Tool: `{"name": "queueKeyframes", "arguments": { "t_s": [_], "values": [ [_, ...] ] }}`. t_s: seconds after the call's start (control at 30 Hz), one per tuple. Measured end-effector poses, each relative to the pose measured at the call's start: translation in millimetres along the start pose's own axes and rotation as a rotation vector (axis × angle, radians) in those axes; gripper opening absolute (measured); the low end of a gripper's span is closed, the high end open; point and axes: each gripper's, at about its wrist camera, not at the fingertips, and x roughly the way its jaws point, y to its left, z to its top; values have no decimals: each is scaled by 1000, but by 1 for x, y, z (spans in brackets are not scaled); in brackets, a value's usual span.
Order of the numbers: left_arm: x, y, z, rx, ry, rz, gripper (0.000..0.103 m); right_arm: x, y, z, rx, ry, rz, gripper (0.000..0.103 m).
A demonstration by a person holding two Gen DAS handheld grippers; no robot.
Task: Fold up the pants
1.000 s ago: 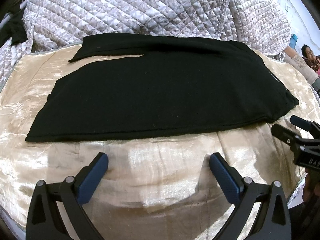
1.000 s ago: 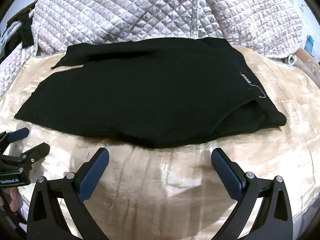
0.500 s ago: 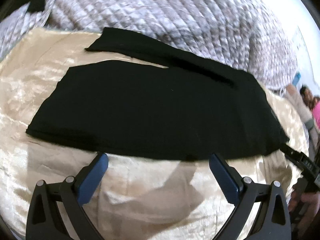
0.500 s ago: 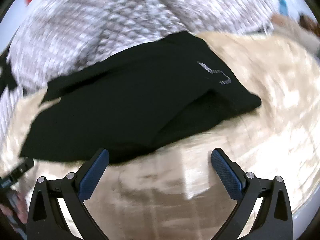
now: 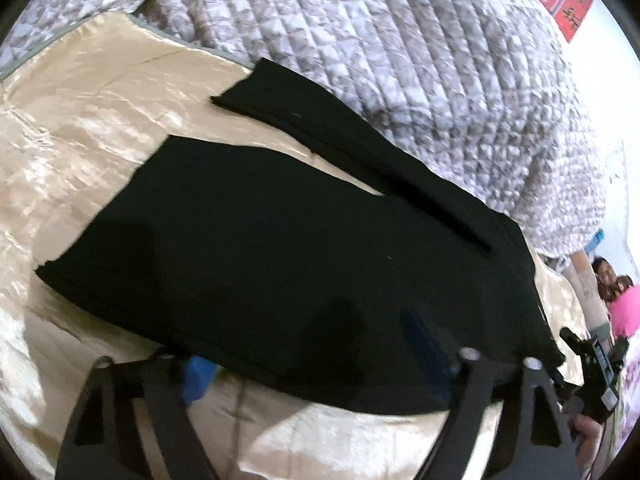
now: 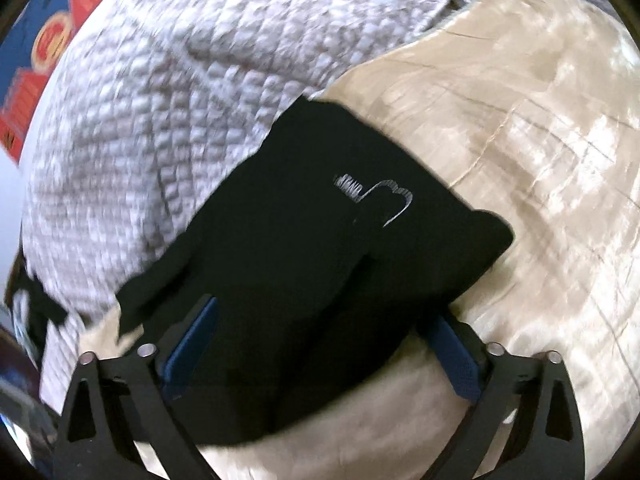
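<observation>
Both claws, left claw (image 5: 304, 354) and right claw (image 6: 320, 344), are closing around the pants' (image 5: 280, 248) near edge, not yet clamped; grab all layers together.

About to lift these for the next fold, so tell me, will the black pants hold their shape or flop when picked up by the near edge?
The black pants will probably flop: they lie limp and flat, following the bed's curve. The shiny gold bedspread looks slick, so they may slide when tugged. They look light; the doubled layers at the waist end could shift apart.
</observation>
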Motion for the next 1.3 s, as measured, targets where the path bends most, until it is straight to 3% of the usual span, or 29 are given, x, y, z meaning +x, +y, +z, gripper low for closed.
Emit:
{"name": "queueKeyframes", "arguments": {
  "t_s": [0.07,0.13,0.17,0.2,0.23,0.33,0.6,0.83,1.03,1.3],
  "values": [
    [1,2,2,0,-11,22,69,0,-7,5,45,-8,-3,68],
    [3,4,4,0,-22,51,52,3,-10,7,55,-2,-21,54],
    [3,7,5,-6,-28,65,46,3,-11,8,58,-3,-31,39],
    [4,9,6,-12,-31,78,33,4,-12,8,63,-2,-37,26],
    [6,12,7,-16,-34,98,18,5,-14,9,71,3,-45,22],
    [7,23,10,-52,-32,106,7,5,-16,9,62,10,-41,15],
    [-34,10,10,-14,-74,84,3,-32,-3,14,40,2,34,10],
    [-91,19,-30,-7,-72,53,3,-89,-29,-18,39,39,8,10],
    [-93,19,-69,36,-2,66,3,-108,-66,-47,109,68,-28,10],
    [-100,23,-75,56,1,69,9,-111,-75,-50,121,86,-49,17]
  ]
}}
